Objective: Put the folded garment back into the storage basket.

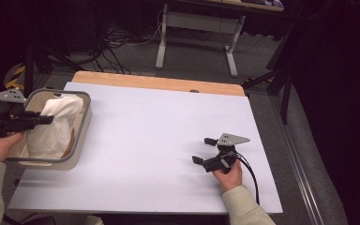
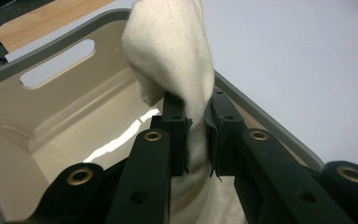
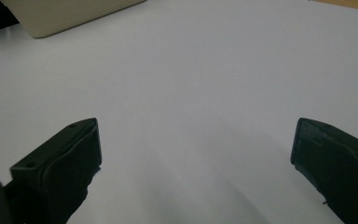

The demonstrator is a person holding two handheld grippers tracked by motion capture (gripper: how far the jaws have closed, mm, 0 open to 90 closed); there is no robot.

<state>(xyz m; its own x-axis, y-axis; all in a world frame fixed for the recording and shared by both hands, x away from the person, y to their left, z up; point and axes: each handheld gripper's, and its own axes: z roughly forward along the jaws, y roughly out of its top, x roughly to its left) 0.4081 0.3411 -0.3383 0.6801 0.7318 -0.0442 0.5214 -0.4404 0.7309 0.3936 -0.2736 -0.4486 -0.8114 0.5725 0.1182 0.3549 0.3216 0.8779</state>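
Soft, light, floppy cream cloth, pinched mid-fold by left gripper over the bin at left; best gathered by a bunched fold; right gripper agape, empty.

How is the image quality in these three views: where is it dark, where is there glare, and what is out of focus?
High view: the floor and edges are very dark, while the table is evenly lit. Left gripper view: a bright glare streak lies on the bin floor; the cloth is fairly sharp. Right gripper view: the right gripper looks soft and casts faint shadows.
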